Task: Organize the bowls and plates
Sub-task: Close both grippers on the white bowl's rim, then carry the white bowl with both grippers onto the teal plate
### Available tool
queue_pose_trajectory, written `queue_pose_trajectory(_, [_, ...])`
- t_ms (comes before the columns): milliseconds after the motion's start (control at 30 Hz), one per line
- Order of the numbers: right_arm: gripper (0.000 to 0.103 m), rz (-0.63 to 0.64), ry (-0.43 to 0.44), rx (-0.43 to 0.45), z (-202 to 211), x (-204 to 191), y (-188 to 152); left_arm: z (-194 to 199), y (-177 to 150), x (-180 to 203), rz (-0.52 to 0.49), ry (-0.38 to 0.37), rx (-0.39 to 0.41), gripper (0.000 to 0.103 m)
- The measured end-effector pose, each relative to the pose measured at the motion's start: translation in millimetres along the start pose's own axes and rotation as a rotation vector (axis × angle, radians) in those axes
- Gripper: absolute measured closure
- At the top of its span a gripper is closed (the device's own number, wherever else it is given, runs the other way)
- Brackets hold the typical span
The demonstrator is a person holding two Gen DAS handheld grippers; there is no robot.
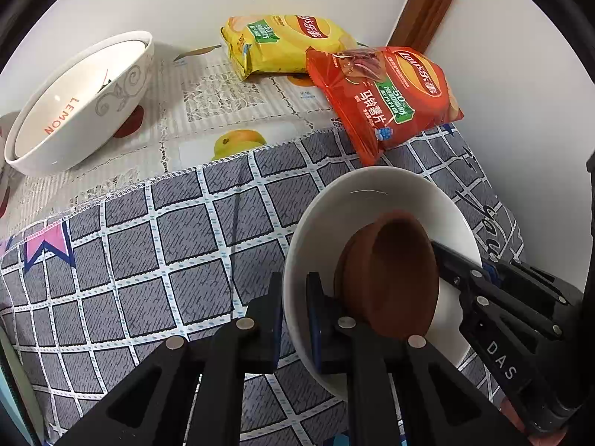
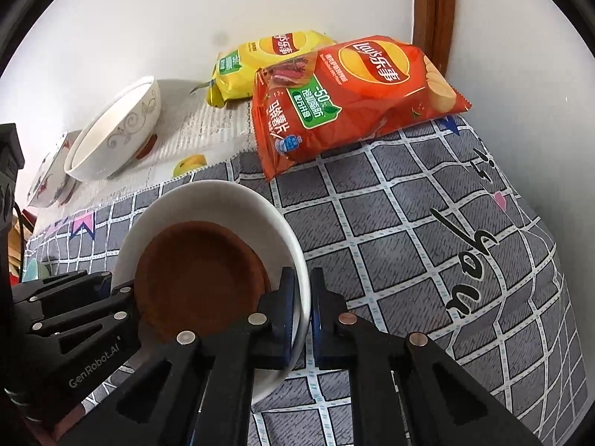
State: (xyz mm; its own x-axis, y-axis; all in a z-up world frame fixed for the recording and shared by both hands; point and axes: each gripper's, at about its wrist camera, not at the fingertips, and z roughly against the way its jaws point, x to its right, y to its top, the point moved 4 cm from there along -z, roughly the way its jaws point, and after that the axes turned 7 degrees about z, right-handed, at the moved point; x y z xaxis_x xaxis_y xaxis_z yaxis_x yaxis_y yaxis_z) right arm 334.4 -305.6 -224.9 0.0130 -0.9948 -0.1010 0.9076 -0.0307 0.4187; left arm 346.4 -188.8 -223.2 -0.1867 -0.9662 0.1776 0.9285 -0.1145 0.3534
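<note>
White bowl (image 1: 372,200), carrying a brown dish (image 1: 390,278), is sitting pinched at opposite rims between left claw (image 1: 293,319) and right claw (image 2: 303,319).

We are seeing open grey checked cloth (image 1: 156,260) running across the left and centre of the left wrist frame. The patterned bowl (image 1: 80,100) is blocking the upper left; the yellow chip bag (image 1: 282,42) and orange chip bag (image 1: 386,100) are crowding the top right, against the wall. In the right wrist frame, bare cloth is lying right of the white plate (image 2: 238,200).
</note>
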Motion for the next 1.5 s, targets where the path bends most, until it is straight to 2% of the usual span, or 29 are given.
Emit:
queue_pose_trajectory(167, [0.094, 0.000, -0.010, -0.009, -7.0, -2.7, 5.1, -0.8, 2.3, -0.9, 0.019, -0.012, -0.012, 0.090])
queue_pose_trajectory(267, [0.095, -0.011, -0.012, 0.007, -5.8, -3.5, 4.2, 1.3, 1.0, 2.3, -0.003, 0.009, 0.000, 0.091])
queue_pose_trajectory(467, [0.096, -0.043, 0.005, 0.019, 8.5, -6.2, -2.7, 14.1, -6.3, -3.7, 0.019, -0.014, -0.013, 0.093])
queue_pose_trajectory(633, [0.096, -0.044, 0.011, 0.039, 23.8, -18.5, -9.6, 34.6, -16.7, -11.9, 0.020, 0.001, 0.008, 0.093])
queue_pose_trajectory(1067, [0.096, 0.003, 0.063, 0.079, 59.6, -90.0, -25.0, 96.9, -44.6, -73.9, 0.077, 0.028, 0.077, 0.093])
queue_pose_trajectory(1500, [0.096, 0.038, 0.115, 0.097, 73.4, -151.8, -36.4, 134.4, -64.7, -123.4, 0.123, 0.062, 0.121, 0.093])
